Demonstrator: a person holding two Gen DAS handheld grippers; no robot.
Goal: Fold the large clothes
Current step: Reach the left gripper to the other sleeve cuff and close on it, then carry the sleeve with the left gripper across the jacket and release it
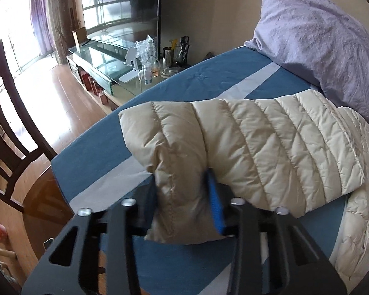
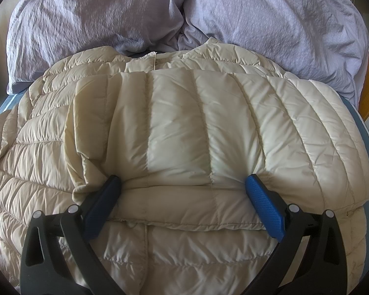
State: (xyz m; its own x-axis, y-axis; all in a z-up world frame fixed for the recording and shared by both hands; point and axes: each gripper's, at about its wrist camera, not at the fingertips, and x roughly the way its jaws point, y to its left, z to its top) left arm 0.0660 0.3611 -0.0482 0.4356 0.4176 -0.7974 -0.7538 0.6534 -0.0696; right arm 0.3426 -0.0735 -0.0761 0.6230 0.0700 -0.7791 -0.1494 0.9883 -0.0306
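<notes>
While the cream down jacket lies across the blue bedspread, below the lilac pillows, a sleeve fold is judged to be in hand. The left gripper is closed tight on the sleeve cuff at 6 o'clock in its view. The right gripper is spread wide, its jaws pressed against a folded panel edge at 6 o'clock without pinching it. Next, the sleeve would need carrying over the body, then releasing flat.
</notes>
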